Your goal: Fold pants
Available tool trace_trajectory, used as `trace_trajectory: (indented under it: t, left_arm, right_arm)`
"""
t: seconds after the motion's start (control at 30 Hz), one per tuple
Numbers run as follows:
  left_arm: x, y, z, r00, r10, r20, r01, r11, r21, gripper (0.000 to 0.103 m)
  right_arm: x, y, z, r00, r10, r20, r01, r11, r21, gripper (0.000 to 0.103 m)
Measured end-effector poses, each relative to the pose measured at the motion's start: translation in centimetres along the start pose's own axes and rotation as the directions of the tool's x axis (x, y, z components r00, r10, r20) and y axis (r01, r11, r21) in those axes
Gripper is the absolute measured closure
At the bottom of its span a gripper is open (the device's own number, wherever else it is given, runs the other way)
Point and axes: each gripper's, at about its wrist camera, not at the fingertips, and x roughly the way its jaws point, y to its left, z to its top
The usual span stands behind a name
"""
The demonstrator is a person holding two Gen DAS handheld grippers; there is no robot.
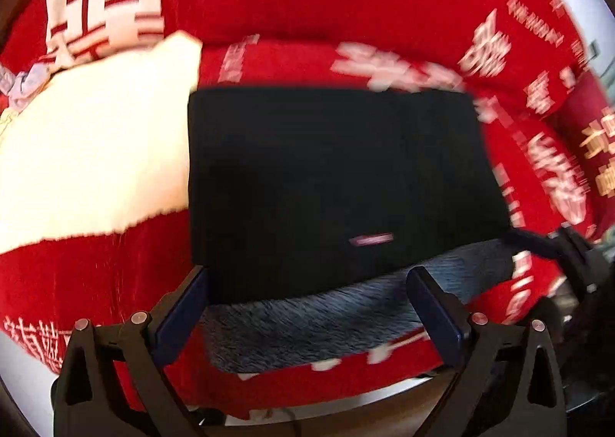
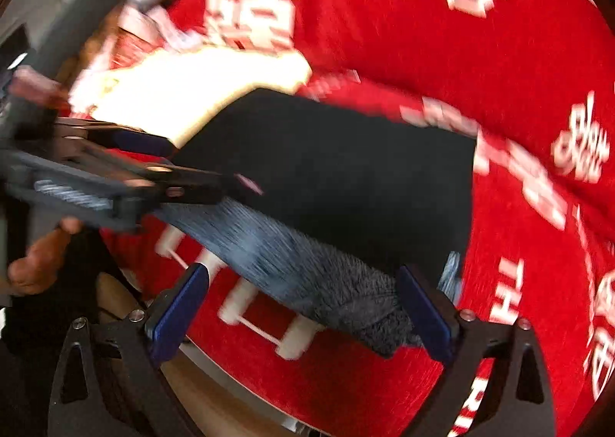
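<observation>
The black pants [image 1: 330, 183] lie folded into a rectangle on the red blanket, with grey fleece lining [image 1: 319, 325] showing along the near edge. They also show in the right wrist view [image 2: 346, 183], lining [image 2: 307, 275] at the near edge. My left gripper [image 1: 307, 306] is open, its fingers just above the near edge of the lining. My right gripper [image 2: 303, 302] is open over the lining's near right corner. The left gripper [image 2: 146, 168] shows in the right wrist view at the left, over the pants' left corner. Both views are motion-blurred.
A red blanket [image 1: 346, 6] with white characters covers the surface. A cream-white cloth [image 1: 96, 152] lies left of the pants, touching their edge. The table's white near edge [image 1: 384, 391] shows below the blanket. The person's hand [image 2: 34, 260] is at the left.
</observation>
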Motion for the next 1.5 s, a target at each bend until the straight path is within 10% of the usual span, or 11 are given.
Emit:
trace_trajectory:
  t: [0.33,0.63,1.07,1.4,1.5]
  left_arm:
    - [-3.7,1.1,5.7,0.991,0.032,0.129,-0.031,0.999,-0.014,0.002]
    - [1.6,4.2,11.3,0.985,0.169,-0.030,-0.171,0.969,-0.176,0.002]
    - [6.8,6.0,10.9,0.986,0.091,-0.140,-0.122,0.965,-0.233,0.000]
    - [4.2,8.2,8.8,0.994,0.079,-0.076,-0.100,0.940,-0.326,0.000]
    - [3.0,8.6,7.0,0.997,0.049,-0.056,-0.066,0.937,-0.344,0.000]
  right_arm:
    - [-3.9,-3.4,4.5,0.991,0.021,0.131,-0.031,0.997,0.069,0.003]
    - [0.5,-6.3,11.9,0.994,0.024,0.106,-0.040,0.989,0.142,0.002]
    - [8.2,-7.4,11.5,0.999,-0.006,-0.052,0.014,0.988,0.155,0.000]
    - [6.4,-8.4,11.8,0.959,-0.273,-0.073,0.282,0.934,0.218,0.000]
    - [6.8,-9.6,10.8,0.972,-0.209,-0.109,0.232,0.929,0.288,0.000]
